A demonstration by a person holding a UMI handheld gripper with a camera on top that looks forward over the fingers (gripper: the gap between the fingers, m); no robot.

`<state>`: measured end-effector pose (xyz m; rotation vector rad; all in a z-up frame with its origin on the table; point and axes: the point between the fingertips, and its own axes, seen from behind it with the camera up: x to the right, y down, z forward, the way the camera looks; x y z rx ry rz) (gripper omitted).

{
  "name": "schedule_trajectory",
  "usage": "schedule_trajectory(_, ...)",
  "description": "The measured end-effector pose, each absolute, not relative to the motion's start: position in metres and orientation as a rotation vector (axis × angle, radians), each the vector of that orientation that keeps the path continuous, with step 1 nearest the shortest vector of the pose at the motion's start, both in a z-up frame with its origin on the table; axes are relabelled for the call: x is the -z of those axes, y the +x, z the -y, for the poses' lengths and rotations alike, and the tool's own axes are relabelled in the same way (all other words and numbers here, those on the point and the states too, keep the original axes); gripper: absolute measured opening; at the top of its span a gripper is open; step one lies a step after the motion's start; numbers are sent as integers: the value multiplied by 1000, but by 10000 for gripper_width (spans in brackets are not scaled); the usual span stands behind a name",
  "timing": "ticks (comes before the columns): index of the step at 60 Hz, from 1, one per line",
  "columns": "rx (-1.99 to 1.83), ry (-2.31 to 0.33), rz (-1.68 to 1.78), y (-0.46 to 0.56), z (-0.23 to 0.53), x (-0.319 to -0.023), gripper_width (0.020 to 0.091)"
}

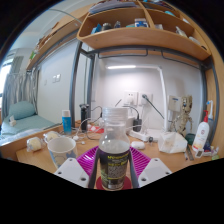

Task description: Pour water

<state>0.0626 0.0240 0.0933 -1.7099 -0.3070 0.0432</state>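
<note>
A clear plastic water bottle (114, 155) with a white cap and a dark label stands upright between my gripper's (114, 172) two fingers. Both pink pads (90, 160) press against its sides, so the gripper is shut on it. The bottle's base is hidden below the fingers. A white cup (61, 150) stands on the wooden desk (30, 158) just left of the bottle, beyond the left finger, its mouth facing up.
Beyond the bottle the desk holds a blue can (67, 122), a small bowl (95, 128), white cloths or bags (172, 142) and a white bottle with a red top (202, 132). A wooden shelf (140, 38) hangs overhead. A bed (22, 122) lies at the left.
</note>
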Motion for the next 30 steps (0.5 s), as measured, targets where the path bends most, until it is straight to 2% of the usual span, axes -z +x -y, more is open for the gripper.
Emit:
schedule_trajectory(5,-52,-1734,294,64,-16,-92,696)
schedule_trajectory(10,-64,-1741,286,63,-4,-90,773)
schedule_trajectory(18,-32,-1762,249,74,25,-83,818)
schedule_trajectory(30,-37,-1771,164,87,72,-78,825)
